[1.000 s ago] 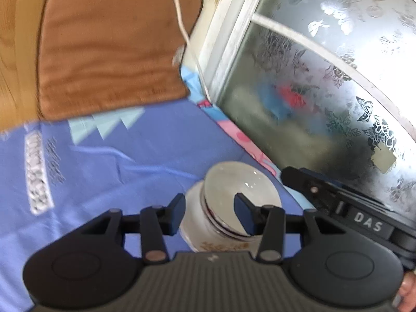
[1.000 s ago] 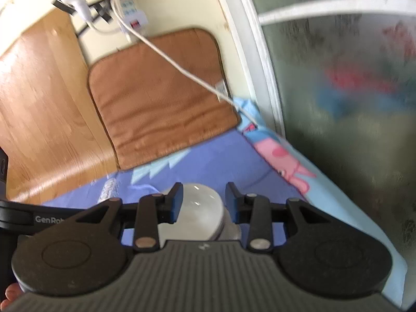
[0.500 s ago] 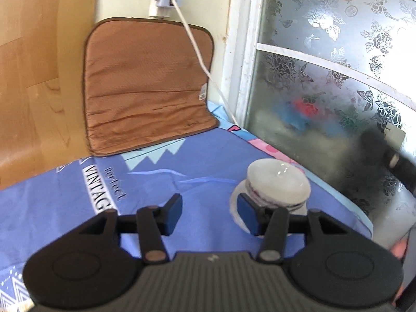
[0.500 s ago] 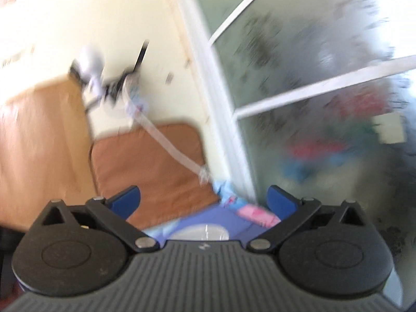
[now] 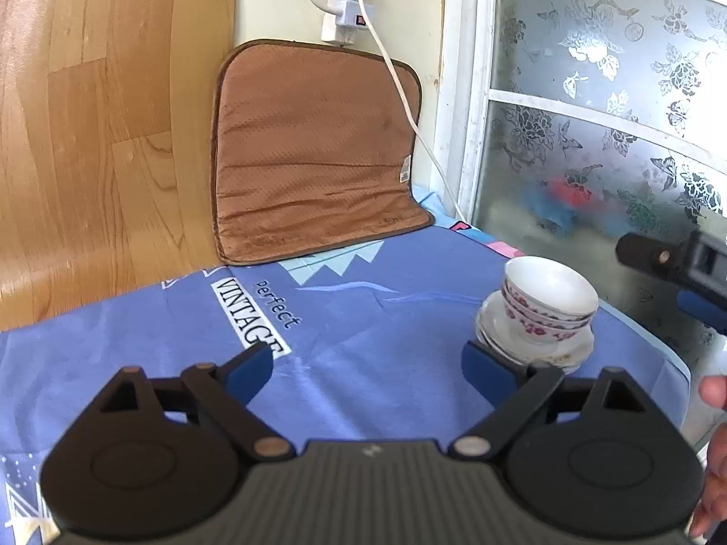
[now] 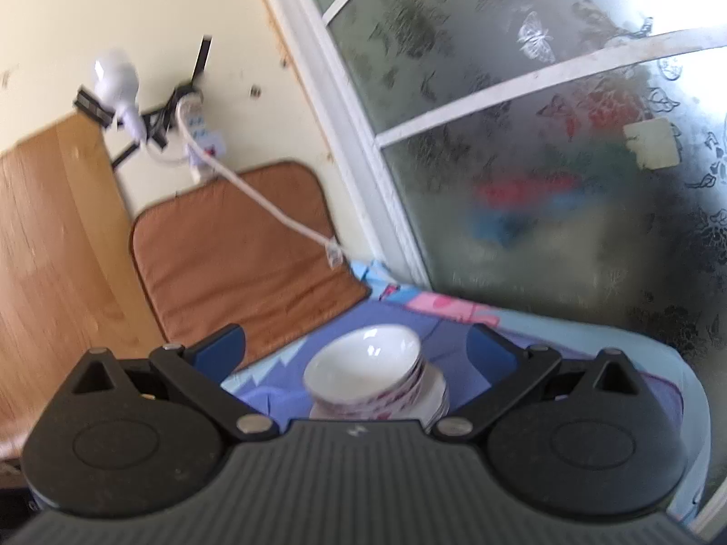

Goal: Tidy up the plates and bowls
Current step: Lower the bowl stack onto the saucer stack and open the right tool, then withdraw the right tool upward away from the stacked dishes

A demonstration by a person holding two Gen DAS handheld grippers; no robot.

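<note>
Since the earlier frames, both tongs had been drawn back from the crockery and their jaws had just been opening. A second before, the left tongs (image 5: 368, 377) had been closed narrowly right at a bowl, and the right tongs (image 6: 356, 345) likewise; now each pair stood wide apart with nothing between the pads. In the left wrist view, the stack of bowls (image 5: 552, 295) was seen nested upright on the stack of plates (image 5: 493, 327), resting on the blue cloth (image 5: 341, 318) near the frosted window (image 5: 613, 136) and apart from the brown mat (image 5: 313, 150). The right-hand blue pad of the left tongs lay just in front of the plates' rim; whether it touched them could not be told. In the right wrist view, the same pile was framed low between the open jaws, clear of both pads. A person's fingers (image 5: 713, 390) were glimpsed at the picture's right edge.

The release was judged to mean that the last bowl had been set down and the pile left standing by itself. No other crockery was visible on the cloth, so the organizing appeared to be complete or nearly so.
</note>
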